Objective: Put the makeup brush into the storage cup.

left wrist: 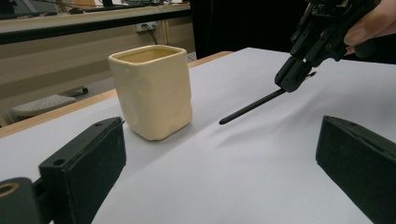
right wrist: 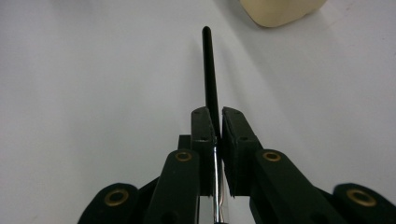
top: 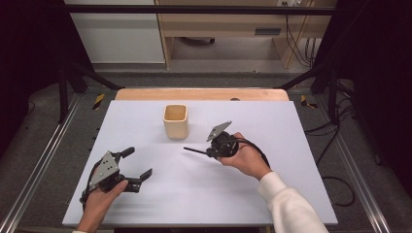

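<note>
A cream square cup [top: 175,121] stands upright near the far middle of the white table [top: 291,145]. My right gripper [top: 210,152] is to the cup's right and nearer me, shut on a thin black pen [top: 194,151] that sticks out leftward just above the table. In the right gripper view the pen [right wrist: 209,70] runs straight out between the closed jaws [right wrist: 218,122], with the cup [right wrist: 280,11] beyond its tip. My left gripper [top: 138,162] rests at the near left, open and holding nothing. Its view shows the cup [left wrist: 152,95] and the pen [left wrist: 252,107] ahead.
The white table ends in a wooden edge [top: 201,94] at the far side. Black frame posts [top: 63,82] and cables [top: 340,126] stand beyond the table's sides. A cable loops from the right gripper over the person's hand [top: 248,158].
</note>
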Available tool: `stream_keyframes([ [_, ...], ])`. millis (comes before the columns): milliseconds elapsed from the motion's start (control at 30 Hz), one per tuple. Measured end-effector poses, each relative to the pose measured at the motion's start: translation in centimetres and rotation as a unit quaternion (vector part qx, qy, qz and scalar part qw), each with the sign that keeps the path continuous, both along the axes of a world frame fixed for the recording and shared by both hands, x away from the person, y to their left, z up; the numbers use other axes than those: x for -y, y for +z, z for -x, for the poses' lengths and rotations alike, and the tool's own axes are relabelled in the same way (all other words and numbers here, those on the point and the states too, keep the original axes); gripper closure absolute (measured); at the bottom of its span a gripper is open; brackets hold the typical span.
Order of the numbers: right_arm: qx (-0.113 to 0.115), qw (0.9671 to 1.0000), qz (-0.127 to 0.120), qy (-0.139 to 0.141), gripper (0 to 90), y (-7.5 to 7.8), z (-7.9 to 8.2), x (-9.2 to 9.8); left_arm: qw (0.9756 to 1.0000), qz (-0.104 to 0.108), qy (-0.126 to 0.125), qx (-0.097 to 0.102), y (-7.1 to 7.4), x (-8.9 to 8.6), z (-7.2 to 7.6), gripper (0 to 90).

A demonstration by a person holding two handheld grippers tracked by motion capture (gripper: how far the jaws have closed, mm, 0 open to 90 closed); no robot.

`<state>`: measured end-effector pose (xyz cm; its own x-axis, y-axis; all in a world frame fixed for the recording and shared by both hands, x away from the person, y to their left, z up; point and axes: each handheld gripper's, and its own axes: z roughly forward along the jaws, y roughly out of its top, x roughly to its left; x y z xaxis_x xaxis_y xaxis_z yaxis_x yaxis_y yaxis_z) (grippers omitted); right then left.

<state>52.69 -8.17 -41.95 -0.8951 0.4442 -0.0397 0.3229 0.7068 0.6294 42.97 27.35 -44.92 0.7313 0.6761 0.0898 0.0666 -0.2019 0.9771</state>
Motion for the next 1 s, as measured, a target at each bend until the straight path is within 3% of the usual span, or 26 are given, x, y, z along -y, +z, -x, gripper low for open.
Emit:
stream_keyframes([
  [233, -0.003, 0.9999, -0.001, 0.01, 83.7, 0.4, 0.4, 0.2, 0.9999, -0.011, -0.002, 0.001, 0.2, 1.2, 0.2, 2.7],
  [500, -0.008, 0.9998, 0.001, 0.017, 83.7, 1.1, 1.1, 0.3, 0.9987, -0.049, -0.004, 0.01, 0.1, 3.4, 0.3, 3.4],
  [600, -0.011, 0.9999, -0.003, 0.013, 83.7, 1.6, 1.5, 0.8, 0.9974, -0.069, -0.012, 0.017, 0.2, 4.7, 0.5, 3.5],
  [767, -0.014, 0.9998, -0.008, 0.012, 83.6, 2.0, 1.6, 1.4, 0.9962, -0.082, -0.015, 0.026, 0.2, 5.8, 0.7, 3.5],
  [867, -0.014, 0.9997, -0.011, 0.015, 83.6, 2.2, 1.6, 1.9, 0.9935, -0.106, -0.024, 0.035, 0.4, 6.6, 0.8, 3.5],
  [1000, -0.017, 0.9998, -0.01, 0.007, 83.6, 2.4, 1.7, 2.4, 0.9921, -0.116, -0.032, 0.036, 0.6, 7.5, 0.6, 3.5],
])
